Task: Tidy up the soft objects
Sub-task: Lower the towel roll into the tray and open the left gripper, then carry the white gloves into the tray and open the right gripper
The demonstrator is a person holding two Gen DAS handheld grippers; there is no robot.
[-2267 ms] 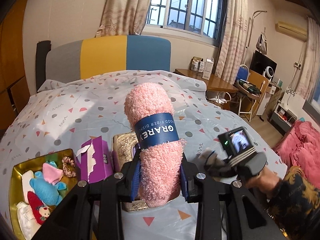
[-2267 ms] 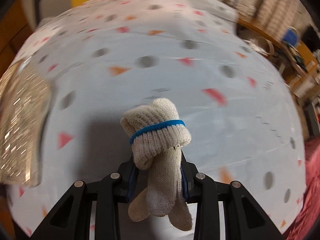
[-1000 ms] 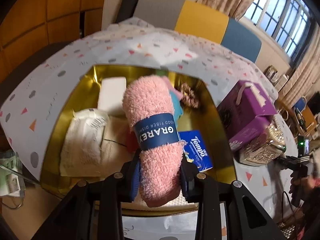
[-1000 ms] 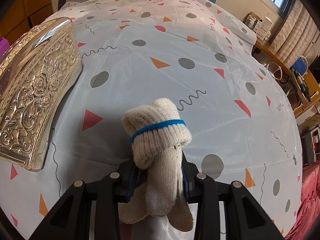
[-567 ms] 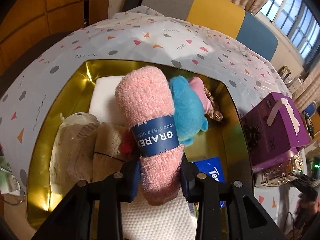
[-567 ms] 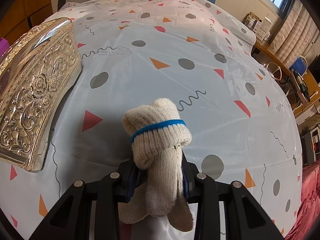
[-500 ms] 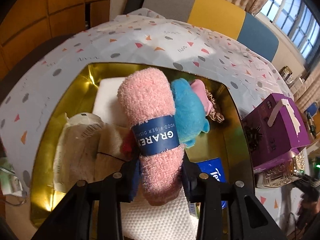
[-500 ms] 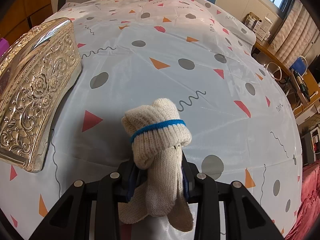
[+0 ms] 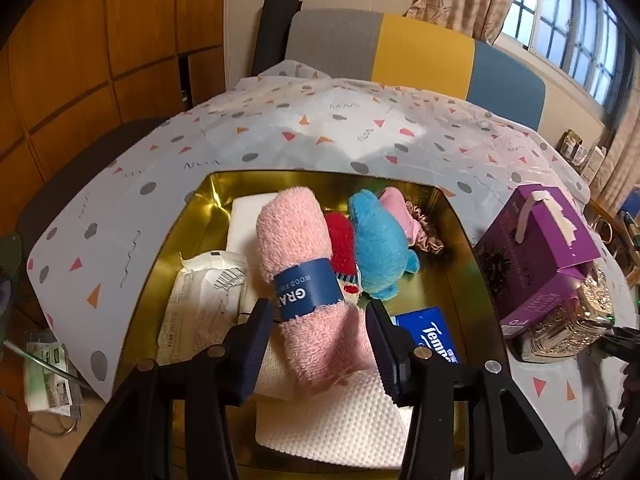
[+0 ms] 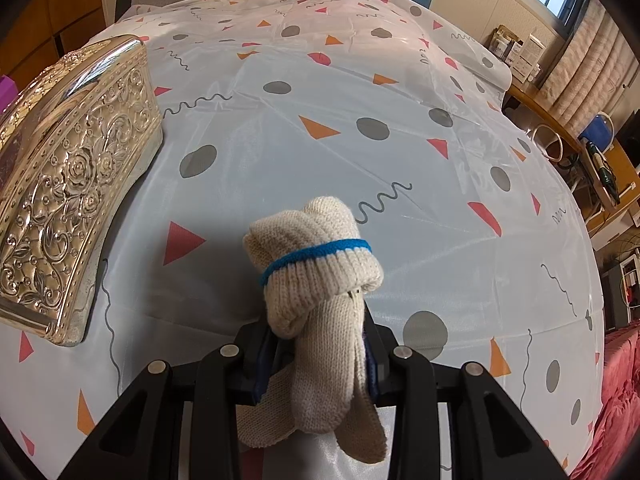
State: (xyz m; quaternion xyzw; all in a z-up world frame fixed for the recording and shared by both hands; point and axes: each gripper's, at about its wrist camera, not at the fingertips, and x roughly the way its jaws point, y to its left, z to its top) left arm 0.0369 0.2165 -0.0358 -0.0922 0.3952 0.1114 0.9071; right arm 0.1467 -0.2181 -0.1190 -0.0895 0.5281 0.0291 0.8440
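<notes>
- Left gripper: jaws spread, clear of the pink towel roll at frame centre.
- Towel roll: fluffy, blue paper band; lies in the gold tray, long axis running from lower centre toward upper left.
- Right gripper: clamped on rolled cream knit gloves, blue-edged cuff, lower centre, pointing up-frame.

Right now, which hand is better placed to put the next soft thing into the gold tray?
Right: its gripper holds the rolled gloves. The left gripper is open, the pink towel already lying in the gold tray.
</notes>
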